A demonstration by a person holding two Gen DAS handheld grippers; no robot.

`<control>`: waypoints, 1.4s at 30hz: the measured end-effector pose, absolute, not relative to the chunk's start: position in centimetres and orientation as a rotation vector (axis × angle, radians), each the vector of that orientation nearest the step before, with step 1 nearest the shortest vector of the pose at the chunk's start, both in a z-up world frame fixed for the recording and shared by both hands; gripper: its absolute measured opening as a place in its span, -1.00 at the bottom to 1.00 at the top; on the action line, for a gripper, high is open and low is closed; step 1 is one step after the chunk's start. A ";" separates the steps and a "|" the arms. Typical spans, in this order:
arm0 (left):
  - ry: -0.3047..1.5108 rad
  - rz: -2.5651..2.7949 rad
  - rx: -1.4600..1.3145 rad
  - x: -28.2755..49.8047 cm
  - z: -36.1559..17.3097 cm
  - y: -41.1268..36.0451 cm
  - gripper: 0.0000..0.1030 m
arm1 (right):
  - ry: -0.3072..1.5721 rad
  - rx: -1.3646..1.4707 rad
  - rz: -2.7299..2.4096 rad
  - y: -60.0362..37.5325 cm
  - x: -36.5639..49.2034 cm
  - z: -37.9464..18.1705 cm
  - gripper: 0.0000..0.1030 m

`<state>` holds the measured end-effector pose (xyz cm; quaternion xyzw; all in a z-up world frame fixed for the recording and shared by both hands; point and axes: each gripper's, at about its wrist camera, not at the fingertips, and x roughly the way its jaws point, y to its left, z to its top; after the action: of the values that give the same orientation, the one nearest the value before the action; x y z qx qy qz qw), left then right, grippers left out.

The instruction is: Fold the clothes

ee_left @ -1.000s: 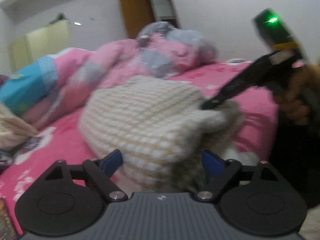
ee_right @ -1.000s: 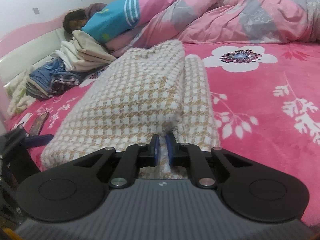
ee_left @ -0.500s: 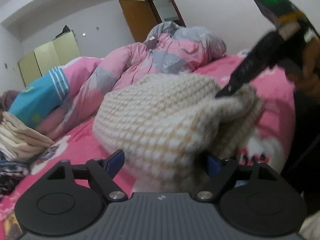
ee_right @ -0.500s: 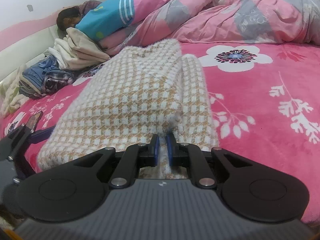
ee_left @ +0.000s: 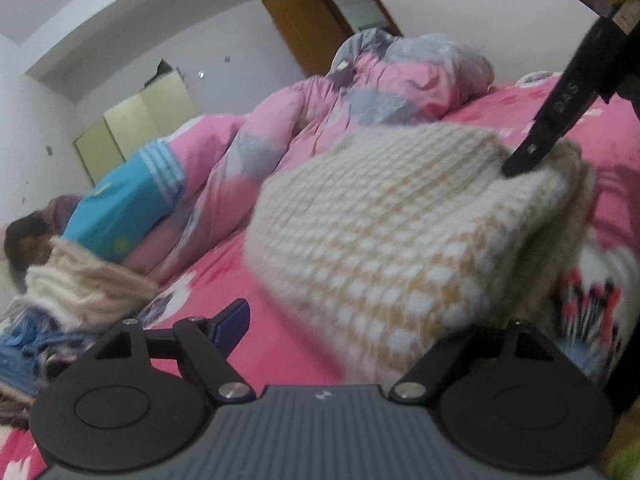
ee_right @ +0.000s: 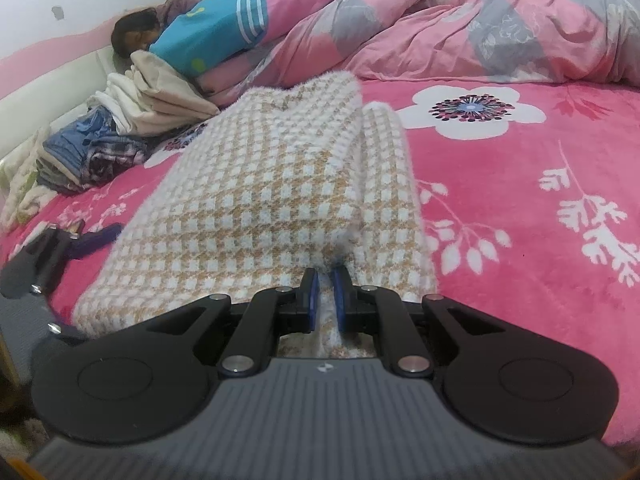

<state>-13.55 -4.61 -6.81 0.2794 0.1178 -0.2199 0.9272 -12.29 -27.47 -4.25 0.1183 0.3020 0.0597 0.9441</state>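
A: Where's the checked knit sweater (ee_right: 256, 208)?
B: Folded on the pink floral bedspread (ee_right: 520, 208); the right gripper (ee_right: 325, 294) pinches its near edge, jaws almost pressed together.
A: And the left gripper (ee_left: 360, 320)?
B: Spread wide at the sweater's other near corner, pads not pressing.
A: Free room?
B: Bare bedspread toward three o'clock; stacked clothes (ee_right: 120, 128) at ten, quilt (ee_right: 460, 28) at twelve.

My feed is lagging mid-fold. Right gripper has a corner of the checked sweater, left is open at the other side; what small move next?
Probably close the left gripper on the checked sweater. It is open, with the near edge between its fingers, while the right gripper is shut on the other corner.
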 end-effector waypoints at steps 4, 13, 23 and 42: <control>0.295 -0.452 0.492 -12.6 -6.8 -3.5 0.66 | 0.625 0.282 0.177 -27.8 -12.2 -4.9 -0.97; 0.257 -0.544 0.484 -11.2 -8.2 -0.5 0.65 | 0.636 0.310 0.203 -27.9 -12.2 -5.1 -1.00; 0.361 -0.545 0.485 -13.0 -5.3 -0.6 0.74 | 0.551 0.367 0.231 -28.5 -14.9 -4.6 -0.95; 0.425 -0.705 0.357 -10.2 -2.3 -3.0 -0.09 | 0.441 0.267 0.262 -27.0 -18.3 -3.3 -0.84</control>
<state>-10.21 -3.04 -2.31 0.1724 0.2057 -0.3406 0.9011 -18.32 -27.02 -3.29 0.1315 0.2172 0.1293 0.9585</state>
